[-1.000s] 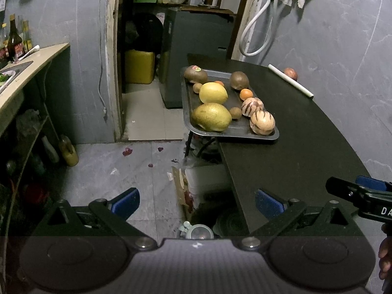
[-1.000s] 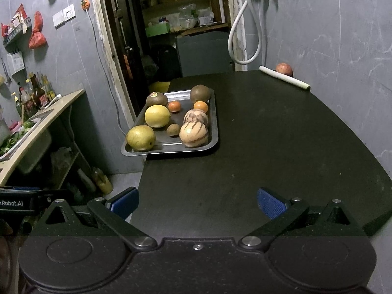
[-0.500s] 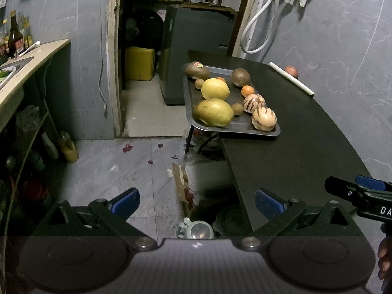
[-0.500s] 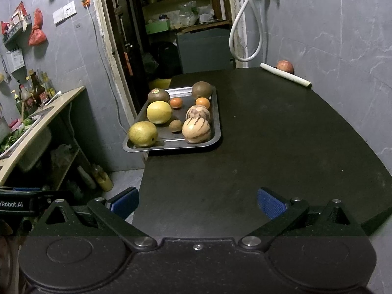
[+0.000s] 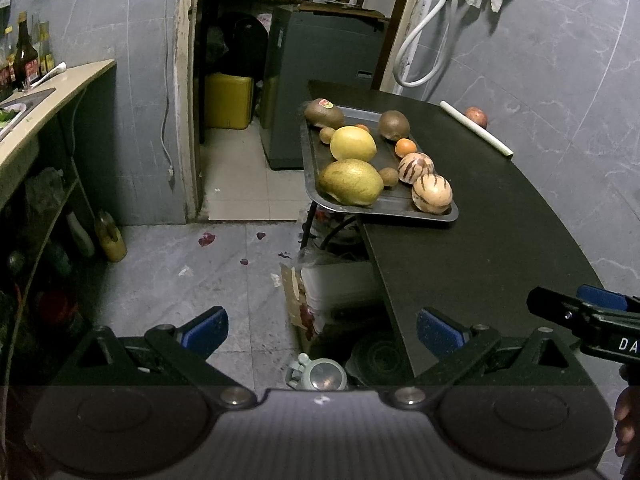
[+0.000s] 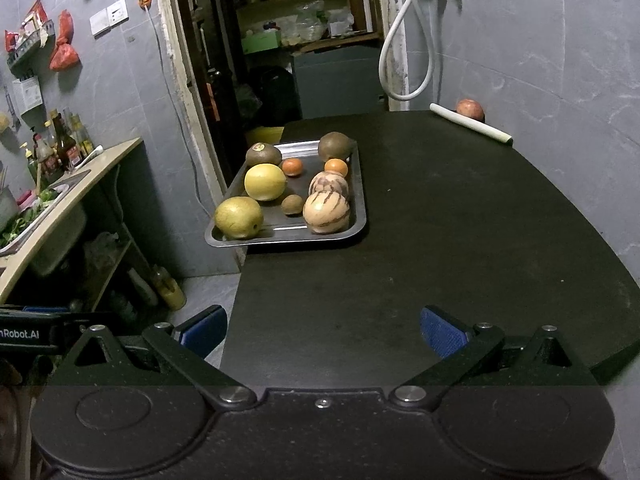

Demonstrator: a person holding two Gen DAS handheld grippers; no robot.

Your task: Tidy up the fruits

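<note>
Dark surface (image 6: 460,240) carrying a metal tray (image 6: 359,208) at its left edge, long axis running away from the cameras, near left corner overhanging the floor. On the tray: yellow-green melon (image 6: 239,217), yellow fruit (image 6: 265,182), two striped melons (image 6: 326,212), two brown fruits, two oranges (image 6: 336,167); a reddish fruit (image 6: 470,109) well apart beside the far wall. Left gripper (image 5: 322,330) and right gripper (image 6: 323,330) near the front edge, blue-padded fingers (image 6: 440,330) spread wide, empty.

A home kitchen, dim and well used: a beige counter with a sink (image 6: 60,190) and sauce bottles (image 6: 66,146), grey tiled walls, a wall switch (image 6: 109,21), and what looks like a pantry shelf (image 6: 304,36) through the doorway
</note>
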